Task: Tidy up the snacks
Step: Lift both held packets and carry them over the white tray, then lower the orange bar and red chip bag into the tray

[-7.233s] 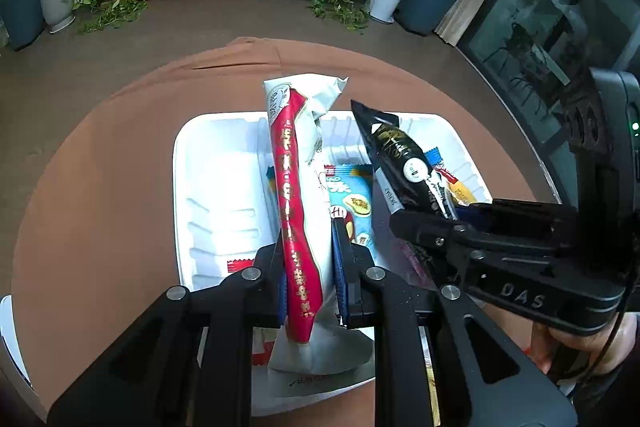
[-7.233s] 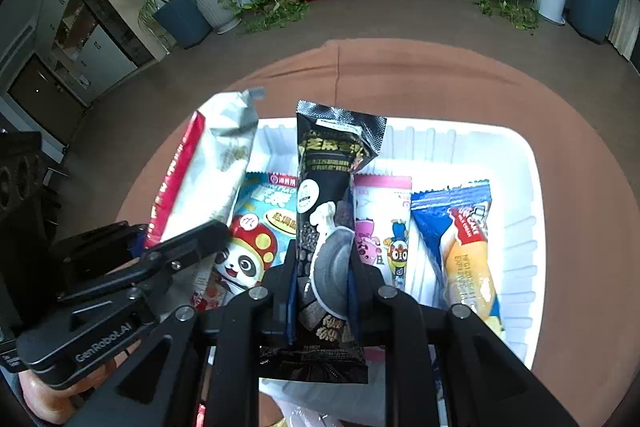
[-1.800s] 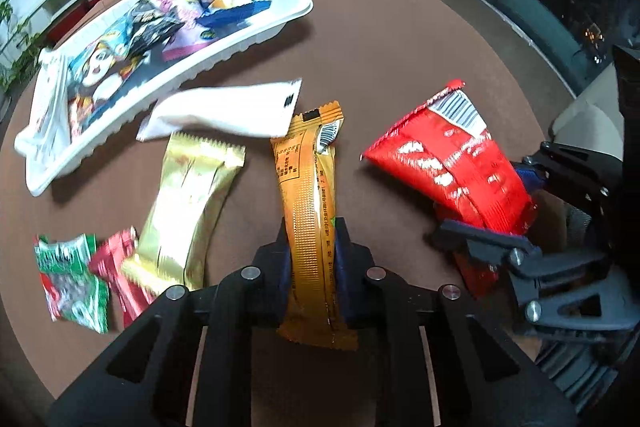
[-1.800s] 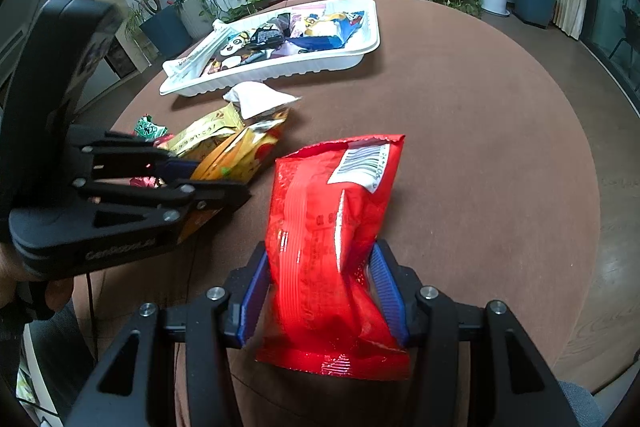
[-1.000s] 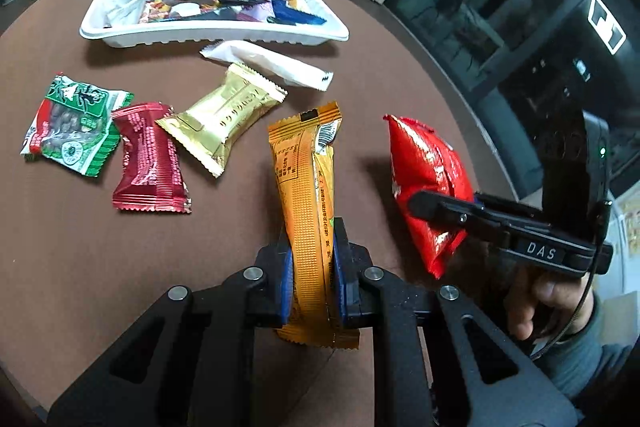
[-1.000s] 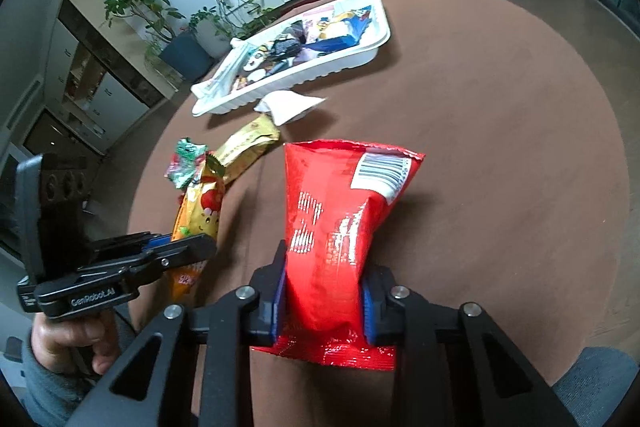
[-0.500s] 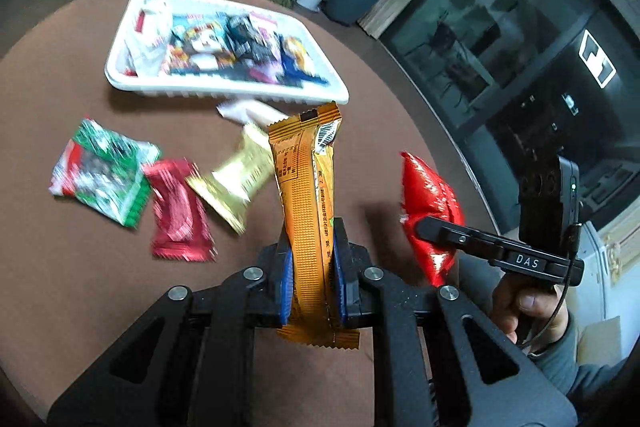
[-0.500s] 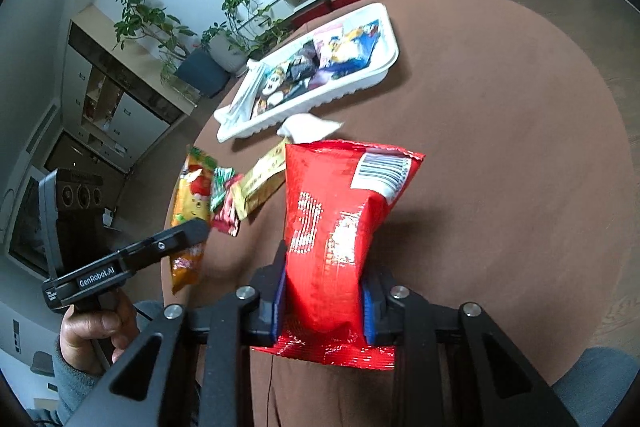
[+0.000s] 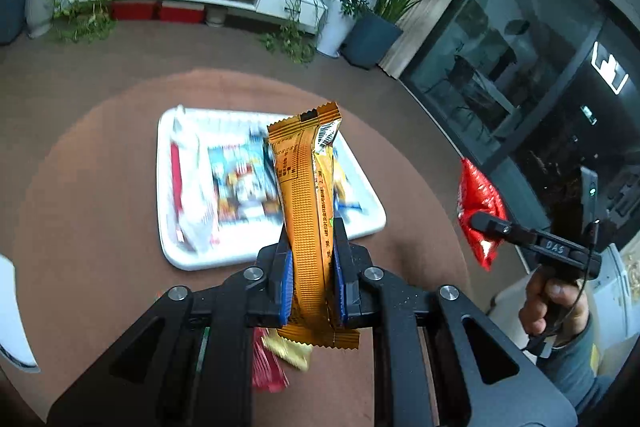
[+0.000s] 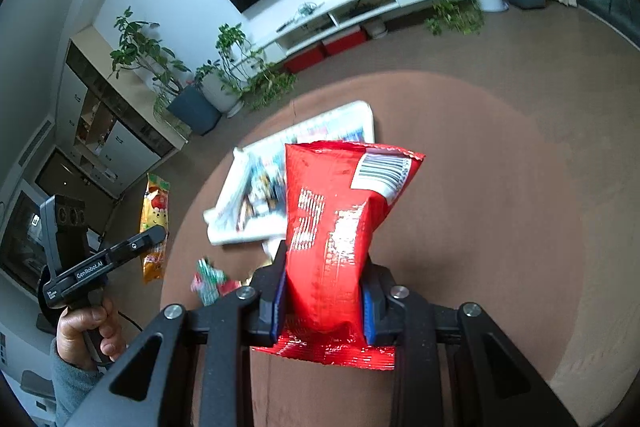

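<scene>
holding several snack packets, white tray; left claw grips orange bar, right claw red bag.

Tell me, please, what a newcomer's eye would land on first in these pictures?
Probably the orange snack bar standing upright in the left gripper, and the red snack bag clamped in the right gripper. Behind them, the white tray of assorted snacks sits on the round brown table.

Tray on the counter, packets in and beside it.
Tray sits on counter, packets inside; loose packets lie on the counter just before its near edge.
</scene>
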{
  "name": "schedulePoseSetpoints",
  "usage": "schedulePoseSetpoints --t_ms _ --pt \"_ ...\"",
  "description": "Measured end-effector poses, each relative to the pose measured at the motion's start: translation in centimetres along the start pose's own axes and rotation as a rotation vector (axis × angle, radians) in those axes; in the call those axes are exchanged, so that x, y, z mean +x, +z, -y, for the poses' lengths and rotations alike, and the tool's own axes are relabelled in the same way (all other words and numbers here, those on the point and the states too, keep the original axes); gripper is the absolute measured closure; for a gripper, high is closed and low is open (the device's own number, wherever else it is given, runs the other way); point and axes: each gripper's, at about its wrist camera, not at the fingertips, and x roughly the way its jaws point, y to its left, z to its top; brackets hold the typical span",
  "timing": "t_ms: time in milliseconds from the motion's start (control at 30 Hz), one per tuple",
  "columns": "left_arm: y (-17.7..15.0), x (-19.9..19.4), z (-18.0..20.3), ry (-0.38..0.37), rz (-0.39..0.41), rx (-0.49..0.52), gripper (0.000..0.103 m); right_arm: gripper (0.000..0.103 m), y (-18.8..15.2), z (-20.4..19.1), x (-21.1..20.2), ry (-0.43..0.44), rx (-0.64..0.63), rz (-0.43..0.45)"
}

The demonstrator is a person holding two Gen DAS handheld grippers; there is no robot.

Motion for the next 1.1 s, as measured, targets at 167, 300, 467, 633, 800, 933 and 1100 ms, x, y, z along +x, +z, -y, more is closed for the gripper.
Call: schedulePoseSetpoints --t_ms 167,300,467,633,800,933,1100 --pt "4.1 2.1 -0.2 0.035 -0.019 0.021 0.089 0.072 4.7 -2.9 3.2 0.038 -0.066 -0.005" --pt "5.8 4.9 -1.0 0.07 -0.052 0.023 0.089 0.072 6.8 -5.4 6.9 0.053 -0.122 -0.044" --pt "6.2 9.2 -2.2 0.107 -0.103 0.023 0.089 0.072 8.1 -6.5 12.6 0.008 -0.168 -0.116" --pt "6.2 12.8 -2.7 0.137 -0.141 0.036 0.089 0.072 7.8 -6.1 16.8 -0.063 -0.188 -0.175" --pt "6.0 15.8 -2.9 0.165 -0.163 0.056 0.088 0.072 7.8 -5.2 19.0 -0.104 -0.194 -0.199" --pt "5.5 18.0 -3.0 0.193 -0.18 0.076 0.088 0.072 7.7 -4.7 20.4 -0.129 -0.202 -0.215" --pt "5.4 19.9 -2.9 0.213 -0.185 0.09 0.088 0.072 7.0 -4.2 21.4 -0.142 -0.21 -0.228"
